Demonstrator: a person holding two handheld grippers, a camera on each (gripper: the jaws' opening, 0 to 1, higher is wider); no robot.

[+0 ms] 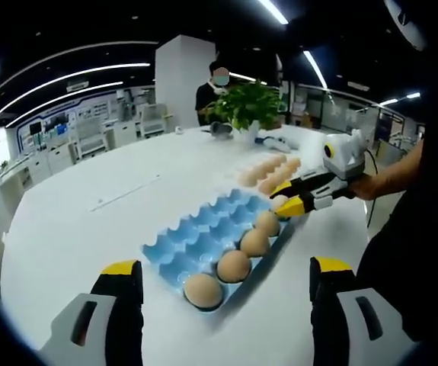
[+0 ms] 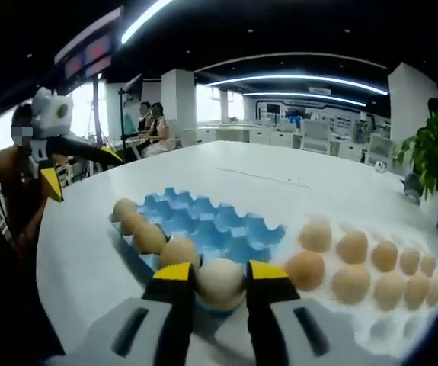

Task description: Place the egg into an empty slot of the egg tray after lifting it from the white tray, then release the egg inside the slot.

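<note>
Right gripper (image 2: 220,276) pinches an egg (image 2: 220,282) between its yellow-tipped jaws, at the near edge of the blue egg tray (image 2: 226,229), apparently just above a slot. Four eggs (image 2: 149,238) fill one row of the tray. White tray (image 2: 378,324) lies beside, carrying more eggs. Left gripper (image 1: 222,268) hangs spread, holding nothing, over the table (image 1: 89,221).

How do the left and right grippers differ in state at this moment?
The right gripper is shut on an egg, while the left gripper is open and holds nothing. The right gripper is at the near end of the blue egg tray by its row of eggs, while the left gripper hangs back over the white table, short of the tray. Both have yellow-tipped black jaws.
</note>
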